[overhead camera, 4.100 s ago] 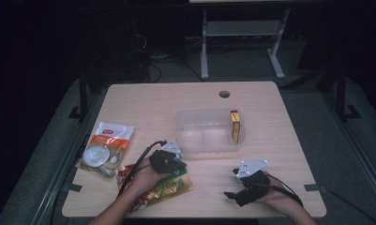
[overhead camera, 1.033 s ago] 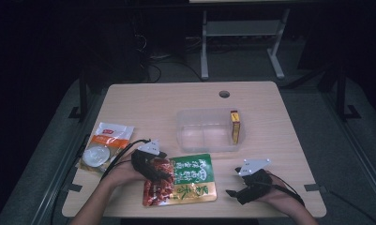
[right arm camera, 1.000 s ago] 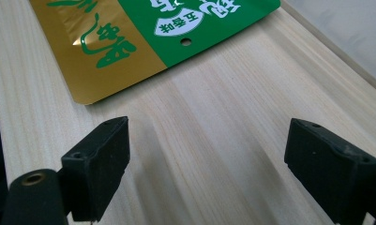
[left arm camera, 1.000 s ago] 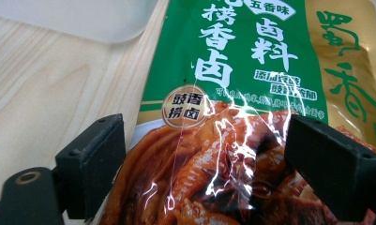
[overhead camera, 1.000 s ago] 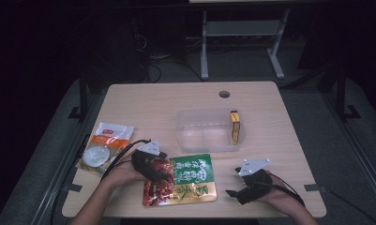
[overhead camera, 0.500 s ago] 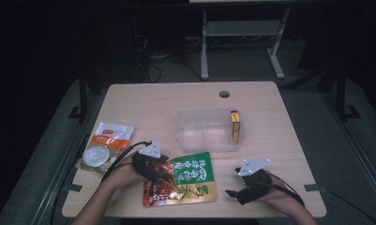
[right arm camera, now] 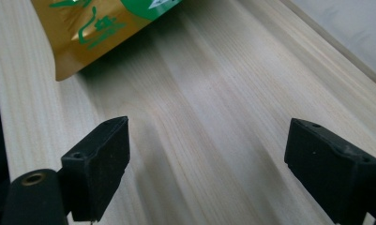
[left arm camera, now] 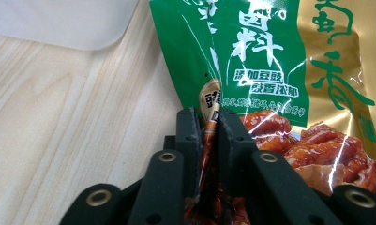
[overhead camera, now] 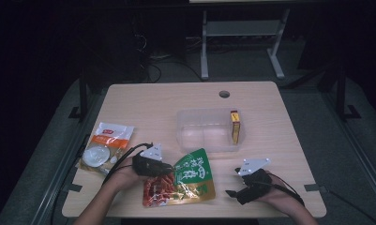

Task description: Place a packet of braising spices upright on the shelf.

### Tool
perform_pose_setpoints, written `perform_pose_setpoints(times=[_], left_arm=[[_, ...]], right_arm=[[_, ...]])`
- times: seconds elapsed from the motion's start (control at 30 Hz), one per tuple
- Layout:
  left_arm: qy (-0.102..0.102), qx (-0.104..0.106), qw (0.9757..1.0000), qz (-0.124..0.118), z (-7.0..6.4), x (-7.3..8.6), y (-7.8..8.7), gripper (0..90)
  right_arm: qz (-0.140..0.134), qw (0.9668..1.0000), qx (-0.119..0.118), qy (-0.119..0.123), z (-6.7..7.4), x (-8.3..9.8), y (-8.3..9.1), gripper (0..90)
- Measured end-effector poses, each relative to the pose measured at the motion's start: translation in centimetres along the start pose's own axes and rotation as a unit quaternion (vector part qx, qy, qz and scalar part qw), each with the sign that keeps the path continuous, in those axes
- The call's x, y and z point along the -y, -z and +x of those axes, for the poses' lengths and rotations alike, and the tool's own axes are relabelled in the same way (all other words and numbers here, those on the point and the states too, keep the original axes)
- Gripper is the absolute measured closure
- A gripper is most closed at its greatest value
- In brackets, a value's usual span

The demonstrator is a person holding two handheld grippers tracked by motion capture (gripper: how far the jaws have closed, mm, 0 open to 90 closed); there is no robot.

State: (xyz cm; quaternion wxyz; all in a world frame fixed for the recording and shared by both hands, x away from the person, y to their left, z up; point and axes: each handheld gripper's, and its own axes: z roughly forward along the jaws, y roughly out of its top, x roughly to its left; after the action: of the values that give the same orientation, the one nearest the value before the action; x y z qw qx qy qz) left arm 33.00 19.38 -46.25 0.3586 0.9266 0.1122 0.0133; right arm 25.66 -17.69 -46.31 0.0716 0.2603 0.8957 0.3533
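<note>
A clear plastic box (overhead camera: 209,130) stands near the middle of the counter (overhead camera: 153,101), with a small yellow carton (overhead camera: 235,127) upright against its right wall and the other part of it bare. Just in front of the box lies a green and gold snack bag (overhead camera: 185,180), its left edge pinched between the jaws of the left gripper (left arm camera: 207,123), which have just been closing and now press on the foil. The right gripper (right arm camera: 206,150) rests at the counter's front right, jaws wide with nothing between them, apart from the bag's gold corner. An orange and white packet (overhead camera: 105,146) lies at the left edge. The counter is pale wood with a round hole (overhead camera: 224,93) near its far side. Behind it the room is dark, with a grey metal stand (overhead camera: 242,33) on the floor.
</note>
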Motion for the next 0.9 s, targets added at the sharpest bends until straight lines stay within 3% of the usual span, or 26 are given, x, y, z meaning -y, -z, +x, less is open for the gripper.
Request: perform_pose_setpoints(times=[0.17, 0.3, 0.43, 0.57, 0.67, 0.77, 0.9], left_arm=[[0.02, 0.001, 0.9998, -0.001, -0.1, 0.0, 0.2, 86.8], [0.037, 0.005, 0.9993, -0.009, -0.3, -0.1, 0.5, 89.0], [0.052, 0.011, 0.9983, -0.025, -0.9, -0.2, 1.1, 89.3], [0.061, 0.003, 0.9964, -0.058, -1.6, -0.9, 2.1, 89.5], [0.067, -0.001, 0.994, -0.086, -2.3, -1.3, 3.1, 89.7], [0.081, -0.019, 0.9897, -0.116, -2.6, -1.7, 4.4, 89.6], [0.115, -0.05, 0.979, -0.161, -2.3, -2.0, 5.9, 89.6]], right_arm=[[-0.016, 0.9998, -0.009, 0.0, -0.1, -0.4, 0.6, 14.0], [-0.028, 0.9992, -0.011, -0.027, -0.5, -0.7, 1.1, 14.0], [-0.038, 0.9979, -0.026, -0.045, -0.5, -0.9, 1.5, 14.0], [-0.052, 0.9971, -0.033, -0.045, -0.6, -0.9, 1.9, 14.0], [-0.055, 0.9967, -0.035, -0.047, -0.5, -0.9, 2.0, 14.0], [-0.053, 0.9967, -0.038, -0.047, -0.6, -0.9, 2.0, 14.0], [-0.057, 0.9964, -0.042, -0.047, -0.6, -1.0, 1.8, 14.1]])
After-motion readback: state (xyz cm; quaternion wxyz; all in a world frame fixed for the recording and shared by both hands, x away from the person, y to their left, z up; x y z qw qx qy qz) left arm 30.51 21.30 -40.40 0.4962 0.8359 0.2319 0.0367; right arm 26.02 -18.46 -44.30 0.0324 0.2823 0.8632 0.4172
